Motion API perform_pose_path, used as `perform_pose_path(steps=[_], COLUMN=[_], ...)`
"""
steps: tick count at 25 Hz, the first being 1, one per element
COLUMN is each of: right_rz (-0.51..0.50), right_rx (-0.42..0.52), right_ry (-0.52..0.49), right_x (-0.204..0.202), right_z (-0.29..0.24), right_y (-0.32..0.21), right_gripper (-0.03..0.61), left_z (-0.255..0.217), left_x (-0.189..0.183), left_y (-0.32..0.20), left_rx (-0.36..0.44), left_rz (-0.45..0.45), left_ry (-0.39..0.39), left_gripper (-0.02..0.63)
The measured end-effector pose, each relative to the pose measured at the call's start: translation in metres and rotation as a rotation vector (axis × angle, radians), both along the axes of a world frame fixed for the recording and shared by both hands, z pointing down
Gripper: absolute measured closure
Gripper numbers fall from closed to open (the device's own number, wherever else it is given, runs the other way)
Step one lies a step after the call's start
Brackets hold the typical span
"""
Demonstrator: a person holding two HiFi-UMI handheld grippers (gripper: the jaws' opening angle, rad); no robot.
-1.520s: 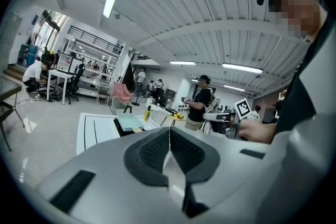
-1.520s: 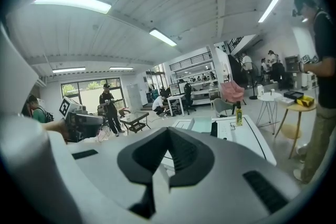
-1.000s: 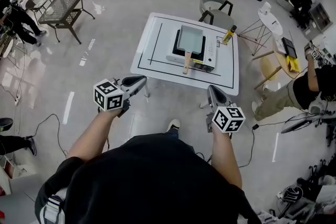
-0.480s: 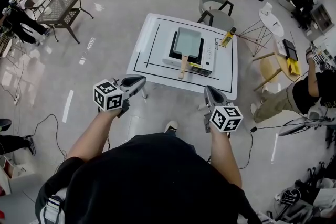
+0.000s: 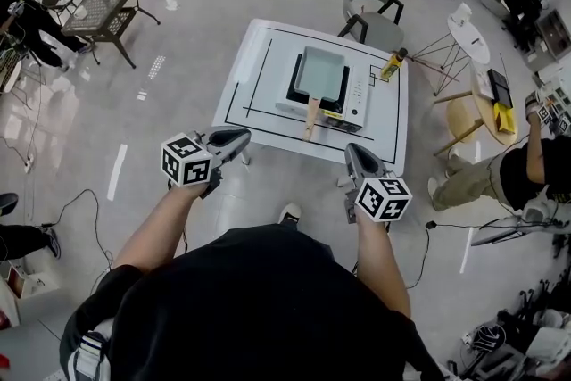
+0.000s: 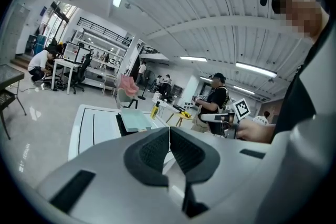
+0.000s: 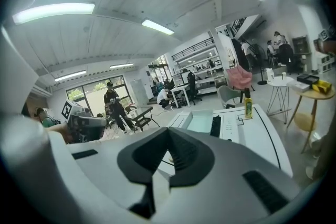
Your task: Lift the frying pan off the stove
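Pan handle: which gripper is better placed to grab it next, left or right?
Right, marginally. In the head view the handle points toward the person, and the right gripper sits slightly nearer it than the left gripper. Both are shut, empty and short of the table.

The frying pan (image 5: 319, 72) sits on the stove (image 5: 357, 90) on the table (image 5: 254, 76), with a bottle (image 5: 391, 65) to its right.

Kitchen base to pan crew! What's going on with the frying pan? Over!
Left gripper shut, empty; right gripper shut, empty; both short of the table. Frying pan on stove, untouched. Path to handle open.
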State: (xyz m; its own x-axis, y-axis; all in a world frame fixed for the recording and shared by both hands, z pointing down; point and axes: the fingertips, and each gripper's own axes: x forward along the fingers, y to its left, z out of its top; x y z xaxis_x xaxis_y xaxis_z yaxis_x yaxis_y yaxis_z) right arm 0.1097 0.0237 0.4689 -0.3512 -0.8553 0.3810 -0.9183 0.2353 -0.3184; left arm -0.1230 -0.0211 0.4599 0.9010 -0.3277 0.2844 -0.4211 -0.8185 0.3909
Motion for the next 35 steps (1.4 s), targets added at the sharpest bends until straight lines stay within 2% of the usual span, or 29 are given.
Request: perform_pose_path(steps=[21,35], right_rz=[-0.093,-0.178], right_rx=[-0.022,-0.032], right_ry=[-0.023,-0.028], right_x=[0.033,0.063], right_z=[0.007,0.02], right_y=[-0.063,-0.102], right_gripper=[0.572,0.572], left_z=[-0.005,-0.002], left_x=[0.043,0.078], left_y=[-0.047,-0.074], left_rx=[0.004,0.008], left_rz=[-0.052,-0.135], left_ry=[-0.024,-0.029], left_gripper=[0.601,0.601])
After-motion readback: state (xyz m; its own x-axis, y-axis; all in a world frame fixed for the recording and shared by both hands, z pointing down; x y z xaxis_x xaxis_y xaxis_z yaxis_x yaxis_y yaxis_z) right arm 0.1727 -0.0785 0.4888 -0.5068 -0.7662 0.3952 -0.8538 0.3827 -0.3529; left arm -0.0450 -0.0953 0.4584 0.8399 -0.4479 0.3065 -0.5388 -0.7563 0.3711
